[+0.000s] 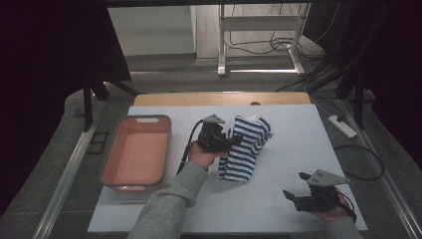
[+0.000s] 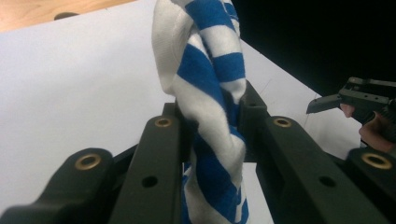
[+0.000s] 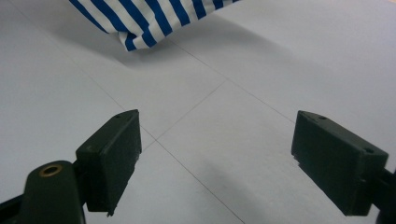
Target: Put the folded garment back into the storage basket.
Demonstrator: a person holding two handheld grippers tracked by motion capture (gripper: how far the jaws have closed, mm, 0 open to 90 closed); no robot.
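Note:
A blue-and-white striped cloth (image 1: 246, 149) hangs bunched above the white table top (image 1: 293, 144), its lower end touching the surface. My left gripper (image 1: 233, 138) is shut on a fold of it; in the left gripper view the twisted cloth (image 2: 205, 93) is pinched between the two black jaws. My right gripper (image 1: 294, 186) rests near the table's front right corner, open, with nothing between its jaws. In the right gripper view (image 3: 215, 158) the cloth's lower corner (image 3: 140, 23) lies ahead on bare table.
A pink rectangular tub (image 1: 137, 152) with a grey rim stands at the table's left side. A wooden strip (image 1: 219, 98) edges the far side. A metal stand (image 1: 259, 40) and cables lie on the floor beyond. A power strip (image 1: 342, 125) lies right of the table.

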